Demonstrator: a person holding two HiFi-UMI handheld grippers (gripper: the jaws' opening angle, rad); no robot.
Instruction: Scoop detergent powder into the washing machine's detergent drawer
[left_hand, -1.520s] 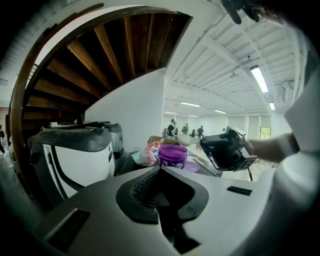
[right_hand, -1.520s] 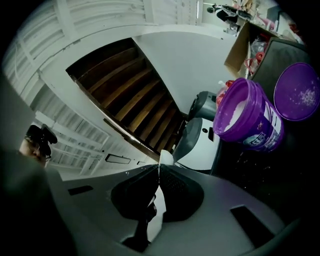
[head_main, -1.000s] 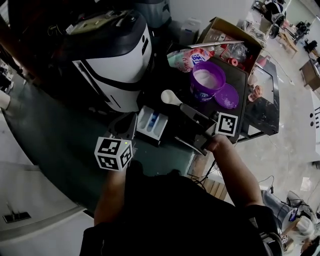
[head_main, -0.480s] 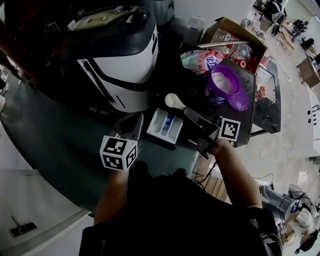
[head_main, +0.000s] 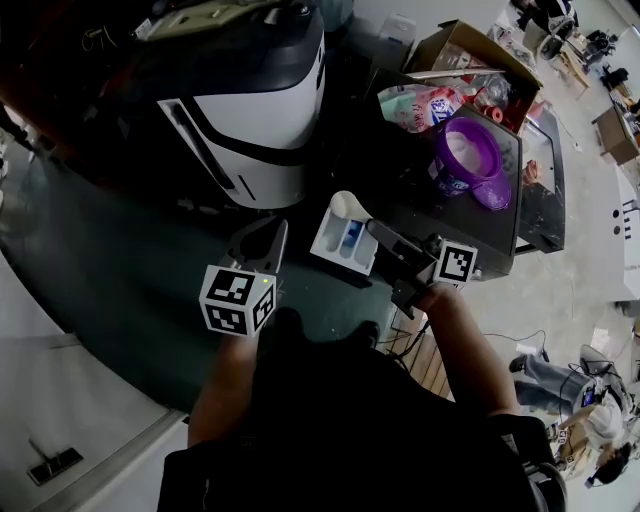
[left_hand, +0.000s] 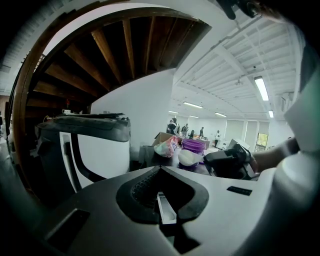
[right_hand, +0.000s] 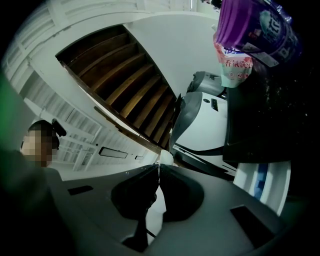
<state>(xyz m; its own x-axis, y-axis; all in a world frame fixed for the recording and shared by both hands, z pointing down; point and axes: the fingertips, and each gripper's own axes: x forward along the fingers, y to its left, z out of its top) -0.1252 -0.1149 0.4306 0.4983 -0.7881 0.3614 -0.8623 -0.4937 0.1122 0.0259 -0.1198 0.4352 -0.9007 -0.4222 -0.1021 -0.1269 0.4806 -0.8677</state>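
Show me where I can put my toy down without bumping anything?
Best spot: the bare green surface left of the left hand-held gripper, below the washer. A thin strip in front of the drawer is free too. Crowded: the black table, packed with tub, lid, bag and box. The right hand-held gripper holds the scoop at the drawer.

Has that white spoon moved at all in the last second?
Yes. The white scoop, held in the right gripper, has moved away from the purple tub and now sits over the detergent drawer's far edge.
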